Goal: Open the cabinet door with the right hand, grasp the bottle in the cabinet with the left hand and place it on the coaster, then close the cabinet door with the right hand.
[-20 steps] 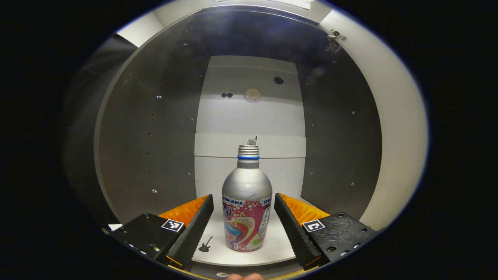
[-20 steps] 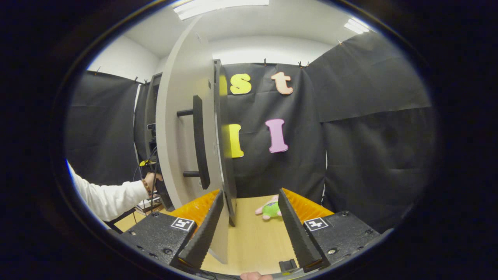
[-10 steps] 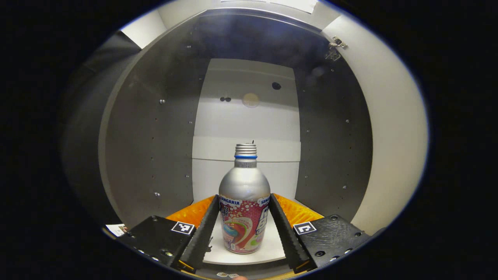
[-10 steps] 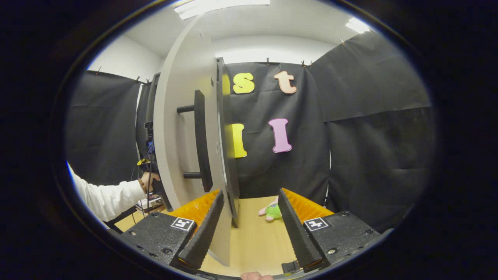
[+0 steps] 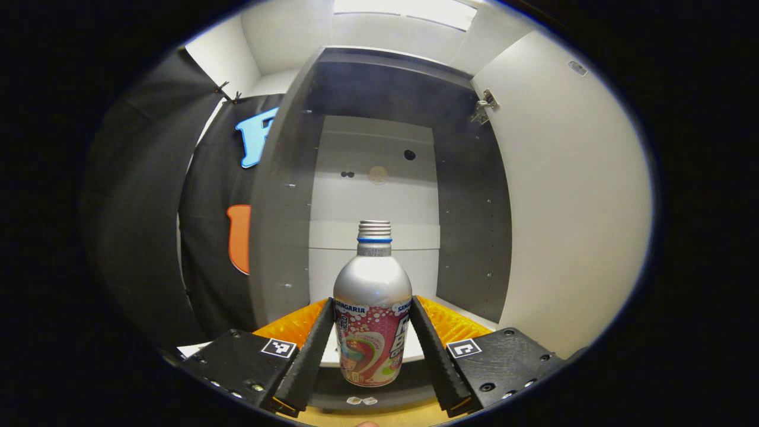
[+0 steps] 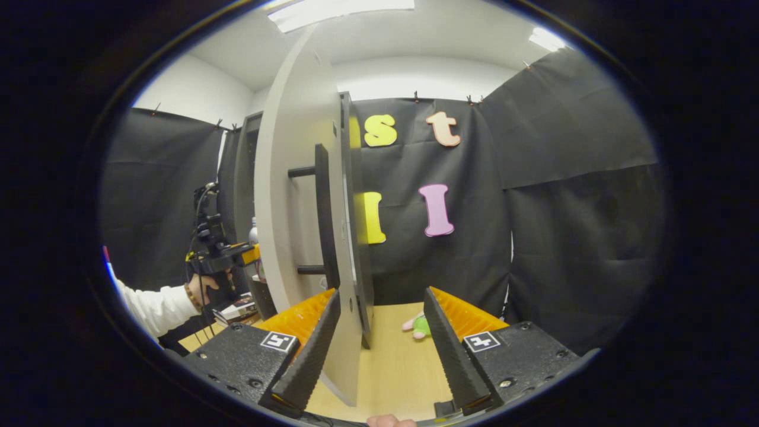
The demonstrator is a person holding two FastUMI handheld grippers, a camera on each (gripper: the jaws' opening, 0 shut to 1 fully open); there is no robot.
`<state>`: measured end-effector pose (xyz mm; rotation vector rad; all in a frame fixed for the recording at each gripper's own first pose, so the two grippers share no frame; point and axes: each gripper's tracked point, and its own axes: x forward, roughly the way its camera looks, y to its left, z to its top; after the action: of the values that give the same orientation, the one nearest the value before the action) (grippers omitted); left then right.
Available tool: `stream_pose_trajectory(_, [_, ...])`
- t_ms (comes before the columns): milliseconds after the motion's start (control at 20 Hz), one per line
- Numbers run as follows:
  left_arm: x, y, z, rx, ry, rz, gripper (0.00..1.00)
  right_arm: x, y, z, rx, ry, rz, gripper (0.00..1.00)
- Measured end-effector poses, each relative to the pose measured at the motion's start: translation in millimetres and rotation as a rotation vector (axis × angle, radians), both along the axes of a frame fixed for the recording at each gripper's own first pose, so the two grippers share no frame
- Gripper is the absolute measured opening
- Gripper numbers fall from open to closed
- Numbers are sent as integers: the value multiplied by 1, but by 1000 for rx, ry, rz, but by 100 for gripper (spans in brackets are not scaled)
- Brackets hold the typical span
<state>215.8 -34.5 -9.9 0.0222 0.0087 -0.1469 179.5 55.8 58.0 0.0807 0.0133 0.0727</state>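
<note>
A silver bottle (image 5: pixel 372 332) with a pink label and a screw cap stands upright between the fingers of my left gripper (image 5: pixel 370 307), which is shut on its body. The bottle is lifted just in front of the open cabinet (image 5: pixel 373 196). The cabinet door (image 5: pixel 563 207) stands open at the right. In the right gripper view my right gripper (image 6: pixel 381 293) is open. The door's (image 6: pixel 296 207) free edge runs between its jaws close to the left finger, with the dark bar handle (image 6: pixel 325 219) just above. Farther left, a hand (image 6: pixel 198 287) holds the other gripper (image 6: pixel 222 255).
A light wooden tabletop (image 6: pixel 394 367) lies below the door, with a small green and pink plush toy (image 6: pixel 420 325) on it near the black cloth wall. The cabinet's dark side walls (image 5: pixel 281 237) and a door hinge (image 5: pixel 485 105) flank the bottle.
My left gripper closed on the bottle and has drawn back out of the cabinet with it. The right gripper has stayed open at the door's edge, shifting only slightly.
</note>
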Motion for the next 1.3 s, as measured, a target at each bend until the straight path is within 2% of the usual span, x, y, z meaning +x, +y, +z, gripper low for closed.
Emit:
stream_pose_trajectory(450, [-99,56,-70,24,17,145,77,-12,7,6,1,-8,27,88])
stream_pose_trajectory(750, [-158,81,-142,27,104,239,77,-18,19,10,-8,-11,52,88])
stream_pose_trajectory(1000, [-194,91,-206,63,172,310,77,-22,30,11,-29,-5,70,88])
stream_pose_trajectory(1300, [-208,103,-246,95,188,353,77,-24,38,15,-8,-20,77,88])
